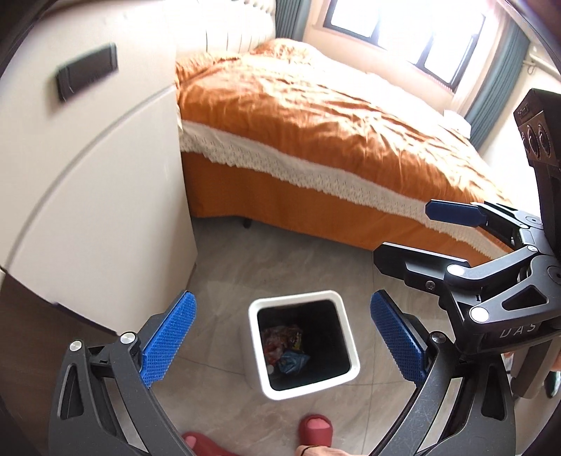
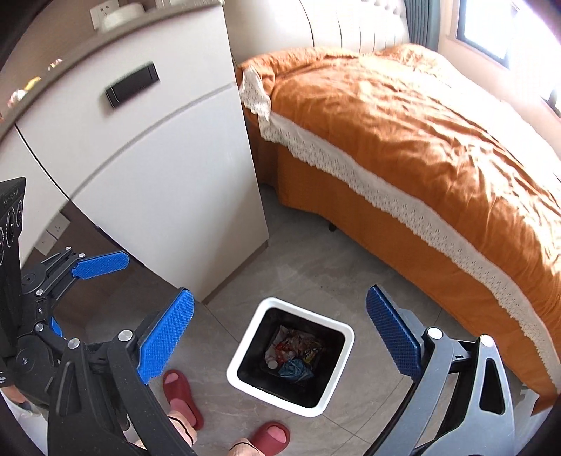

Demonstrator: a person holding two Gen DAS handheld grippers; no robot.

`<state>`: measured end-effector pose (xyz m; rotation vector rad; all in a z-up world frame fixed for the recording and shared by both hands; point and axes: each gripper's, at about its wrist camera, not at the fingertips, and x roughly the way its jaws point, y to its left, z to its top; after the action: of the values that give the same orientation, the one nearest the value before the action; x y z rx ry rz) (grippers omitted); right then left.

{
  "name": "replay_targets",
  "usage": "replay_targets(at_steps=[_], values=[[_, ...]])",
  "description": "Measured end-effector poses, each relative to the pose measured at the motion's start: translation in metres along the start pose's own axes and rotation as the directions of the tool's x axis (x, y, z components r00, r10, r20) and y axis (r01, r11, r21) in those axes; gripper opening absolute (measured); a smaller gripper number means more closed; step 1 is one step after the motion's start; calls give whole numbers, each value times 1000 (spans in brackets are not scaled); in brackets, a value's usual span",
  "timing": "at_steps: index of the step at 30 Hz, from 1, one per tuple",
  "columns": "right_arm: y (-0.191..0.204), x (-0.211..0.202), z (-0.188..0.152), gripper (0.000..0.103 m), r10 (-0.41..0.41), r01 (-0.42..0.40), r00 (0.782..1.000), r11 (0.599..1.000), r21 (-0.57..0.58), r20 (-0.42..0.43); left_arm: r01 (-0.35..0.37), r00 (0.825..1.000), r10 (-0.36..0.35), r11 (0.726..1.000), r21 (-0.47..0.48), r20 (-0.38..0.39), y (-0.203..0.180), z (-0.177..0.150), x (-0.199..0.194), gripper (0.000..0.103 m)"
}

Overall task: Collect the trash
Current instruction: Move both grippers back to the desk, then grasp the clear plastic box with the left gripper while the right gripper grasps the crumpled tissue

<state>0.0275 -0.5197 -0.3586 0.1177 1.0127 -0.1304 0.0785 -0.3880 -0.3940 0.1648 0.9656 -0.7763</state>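
We see both grippers, left gripper [image 1: 282, 336] and right gripper [image 2: 280, 336], spread wide, empty, above trash bin [image 1: 345, 336]; wrappers [image 2: 294, 350] inside dim; bare floor [image 2: 315, 266] around.

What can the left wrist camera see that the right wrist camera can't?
Only the left wrist view shows the big window with its teal curtains.

Only the right wrist view shows the cabinet's top, the wall sockets low beside it, and both red slippers in full.

Both show the white trash bin with wrappers inside, the orange bed, the white cabinet, and both grippers open and empty: left, right.
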Motion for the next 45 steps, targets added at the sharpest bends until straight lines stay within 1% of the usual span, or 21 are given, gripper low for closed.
replay_targets(at_steps=[6,12,16,20,22,27,29,32,33,35,39,40,41,43,45], values=[[23,-56,33,98,2,-1,996,1000,-22,89,-25,997,26,1000,-12,75,4,29,-65,98],[45,-102,66,98,33,-25,985,998,-52,168,-69,987,74,997,-39,145,12,53,-126,98],[69,-124,88,98,78,-58,974,993,-98,212,-115,975,126,991,-69,184,28,61,-166,98],[105,-142,112,98,153,-113,954,980,-164,258,-189,954,206,977,-99,218,54,64,-208,98],[127,-149,124,98,193,-141,942,970,-201,274,-229,939,252,966,-121,234,72,65,-233,98],[185,-167,156,98,298,-206,902,933,-294,312,-314,898,353,932,-181,261,113,63,-290,98],[208,-173,168,98,337,-230,887,915,-332,315,-342,880,389,917,-205,273,128,62,-309,98],[240,-179,183,98,382,-250,869,888,-387,316,-368,859,428,898,-241,282,147,58,-331,98],[250,-180,188,98,397,-258,863,878,-403,312,-382,848,446,888,-254,285,156,57,-340,98],[271,-180,196,98,424,-276,854,860,-430,300,-400,834,470,876,-271,288,166,51,-350,98],[310,-174,210,98,477,-316,837,821,-475,268,-430,798,524,842,-326,298,193,42,-373,98],[320,-170,212,98,484,-324,839,812,-485,249,-440,783,540,831,-340,309,200,39,-379,98],[333,-165,215,98,487,-330,844,801,-499,223,-447,773,554,822,-352,311,206,35,-385,98],[351,-160,219,98,494,-323,839,791,-520,230,-466,761,579,801,-375,293,226,27,-394,98],[367,-153,221,98,504,-334,834,785,-522,224,-503,743,613,776,-381,269,244,17,-403,98]])
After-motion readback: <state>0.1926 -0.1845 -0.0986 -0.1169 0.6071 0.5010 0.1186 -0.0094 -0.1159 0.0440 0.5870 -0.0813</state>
